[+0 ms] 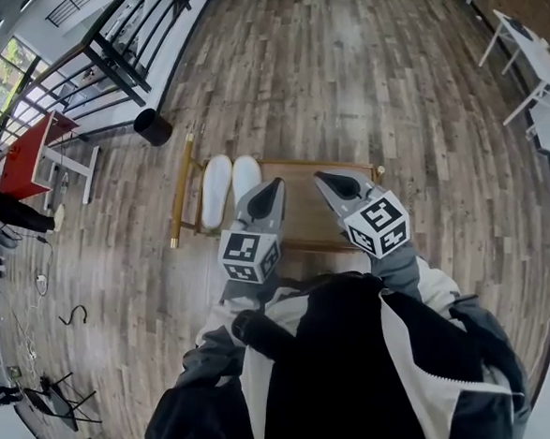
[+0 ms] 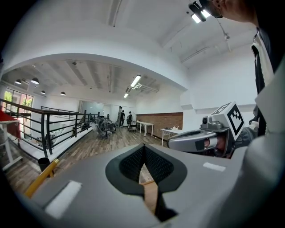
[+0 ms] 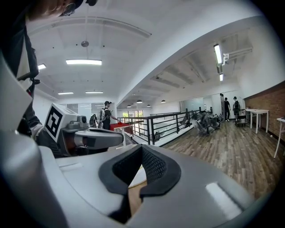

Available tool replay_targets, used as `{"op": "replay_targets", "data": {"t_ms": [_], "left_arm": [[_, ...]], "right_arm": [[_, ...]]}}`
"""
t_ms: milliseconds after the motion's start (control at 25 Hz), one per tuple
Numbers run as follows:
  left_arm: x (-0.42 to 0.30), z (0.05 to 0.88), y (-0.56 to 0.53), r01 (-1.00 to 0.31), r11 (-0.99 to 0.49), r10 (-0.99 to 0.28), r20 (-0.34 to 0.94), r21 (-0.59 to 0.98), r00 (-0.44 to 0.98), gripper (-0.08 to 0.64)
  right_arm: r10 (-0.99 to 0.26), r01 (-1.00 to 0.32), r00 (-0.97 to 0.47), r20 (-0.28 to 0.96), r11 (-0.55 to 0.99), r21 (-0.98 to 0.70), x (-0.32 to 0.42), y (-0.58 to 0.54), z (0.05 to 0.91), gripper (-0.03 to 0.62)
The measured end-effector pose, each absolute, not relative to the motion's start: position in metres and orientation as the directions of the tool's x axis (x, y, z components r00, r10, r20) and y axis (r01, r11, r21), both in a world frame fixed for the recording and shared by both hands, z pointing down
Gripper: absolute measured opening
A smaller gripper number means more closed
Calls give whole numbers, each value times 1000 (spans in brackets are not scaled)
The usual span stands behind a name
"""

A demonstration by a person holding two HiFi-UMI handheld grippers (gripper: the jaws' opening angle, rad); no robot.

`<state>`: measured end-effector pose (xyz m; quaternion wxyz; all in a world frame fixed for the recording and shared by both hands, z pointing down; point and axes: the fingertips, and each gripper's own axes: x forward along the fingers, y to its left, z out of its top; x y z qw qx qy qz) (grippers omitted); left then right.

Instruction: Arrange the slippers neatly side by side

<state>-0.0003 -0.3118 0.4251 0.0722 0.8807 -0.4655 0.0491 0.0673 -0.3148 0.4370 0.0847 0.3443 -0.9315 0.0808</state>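
While both grippers hang near the centre of the head view, the left gripper point(image 1: 269, 197) and the right gripper point(image 1: 332, 184) each have their jaws pressed together with nothing between them, as each gripper's own view confirms. Two white slippers point(image 1: 216, 191) lie side by side, parallel and close together, just left of the left gripper's tip. They rest on the left end of a low wooden rack point(image 1: 298, 164) on the plank floor point(image 1: 379, 80).
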Motion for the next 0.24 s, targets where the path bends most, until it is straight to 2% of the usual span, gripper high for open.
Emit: {"op": "replay_targets", "data": {"t_ms": [240], "left_arm": [[-7, 423, -315, -831, -551, -815, 160, 84, 557, 12]], "right_arm": [[-625, -653, -750, 218, 752, -93, 61, -317, 435, 1]]}}
